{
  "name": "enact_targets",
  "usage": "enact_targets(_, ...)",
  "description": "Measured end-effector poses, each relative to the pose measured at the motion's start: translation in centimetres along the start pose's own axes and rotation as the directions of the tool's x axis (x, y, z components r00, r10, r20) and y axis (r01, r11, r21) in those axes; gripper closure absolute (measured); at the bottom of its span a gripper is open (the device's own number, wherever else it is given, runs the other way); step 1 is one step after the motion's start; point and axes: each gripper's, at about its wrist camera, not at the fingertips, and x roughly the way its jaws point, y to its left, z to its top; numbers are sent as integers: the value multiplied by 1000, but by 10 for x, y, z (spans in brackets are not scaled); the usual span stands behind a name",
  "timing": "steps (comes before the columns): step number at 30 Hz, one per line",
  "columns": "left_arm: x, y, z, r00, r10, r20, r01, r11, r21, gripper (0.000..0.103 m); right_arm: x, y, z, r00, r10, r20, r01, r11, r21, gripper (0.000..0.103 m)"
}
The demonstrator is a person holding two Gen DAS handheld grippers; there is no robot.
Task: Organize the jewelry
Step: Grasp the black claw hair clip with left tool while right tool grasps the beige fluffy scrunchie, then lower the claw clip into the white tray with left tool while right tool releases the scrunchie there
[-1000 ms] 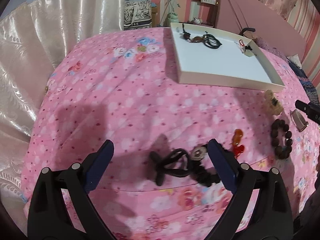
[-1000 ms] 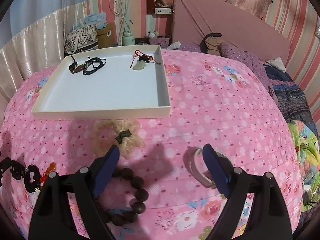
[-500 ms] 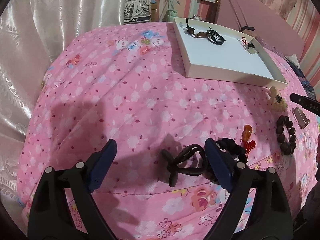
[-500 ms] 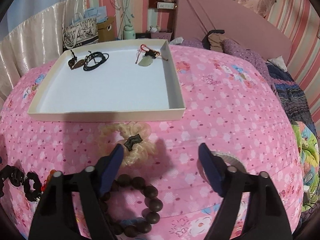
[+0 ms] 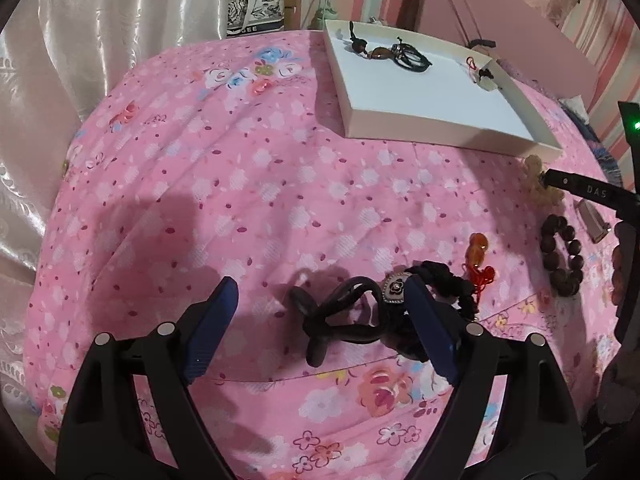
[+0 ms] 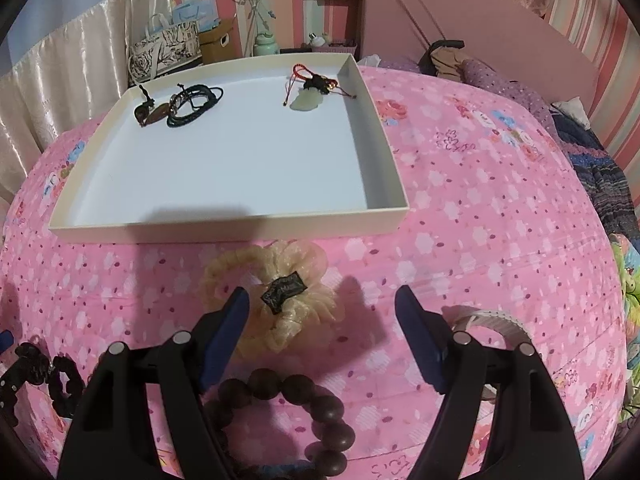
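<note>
While both grippers gape wide, the left gripper (image 5: 320, 304) frames a black hair tie (image 5: 340, 316) on the pink bedspread (image 5: 240, 184); the right gripper (image 6: 322, 300) frames a cream scrunchie (image 6: 276, 300) before the white tray (image 6: 240, 224). Only the right view shows the jade pendant (image 6: 304, 101) plainly.

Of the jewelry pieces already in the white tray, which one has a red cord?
The pale green pendant near the white tray's far right corner; red cord loops from its top. The other two pieces, the brown pendant and coiled bracelet at far left, have dark cords.

black hair tie (image 5: 344, 316) on bedspread
</note>
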Motion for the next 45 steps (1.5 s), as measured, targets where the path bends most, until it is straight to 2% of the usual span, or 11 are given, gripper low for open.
enact_targets(1, 3, 0, 0, 1000, 1, -8, -1, 1000, 0, 21, 2, 0, 0, 1000, 3, -9, -3, 1000, -1, 39)
enact_targets(3, 10, 0, 0, 999, 1, -32, -1, 1000, -2, 33, 7, -1, -1, 999, 14, -29, -14, 1000, 2, 41)
enact_targets(7, 16, 1, 1, 998, -31, -48, 31, 999, -11, 37, 14, 0, -1, 999, 13, -42, -13, 1000, 6, 46)
enact_targets(9, 15, -2, 1, 998, -47, -41, 47, 999, -2, 50, 16, 1, -2, 998, 26, -51, -25, 1000, 6, 52)
enact_targets(15, 15, -6, 2, 999, -36, -37, 37, 999, 15, 51, 15, 8, -4, 997, 52, -58, -54, 998, -25, 77)
enact_targets(19, 15, -7, 1, 999, -30, -36, 31, 999, 15, 52, 13, 12, -5, 998, 49, -49, -51, 997, -49, 85)
enact_targets(24, 11, -6, 2, 1000, -7, -24, 7, 1000, 17, 52, 1, 13, -4, 1000, 29, -3, -29, 997, -71, 88)
enact_targets(29, 2, -5, 9, 1000, -6, 7, 6, 1000, 9, 52, -20, 10, 1, 997, 52, 52, -48, 996, -79, 88)
enact_targets(35, -16, -18, 32, 997, -20, 70, 18, 999, 28, 52, -49, 7, 16, 987, 92, 130, -80, 993, -92, 89)
enact_targets(38, -24, -29, 54, 993, -37, 111, 34, 999, 27, 52, -54, 6, 29, 984, 99, 150, -85, 992, -94, 89)
enact_targets(45, -18, -59, 131, 978, -80, 195, 81, 997, 6, 52, -38, 8, 70, 971, 130, 199, -116, 990, -79, 89)
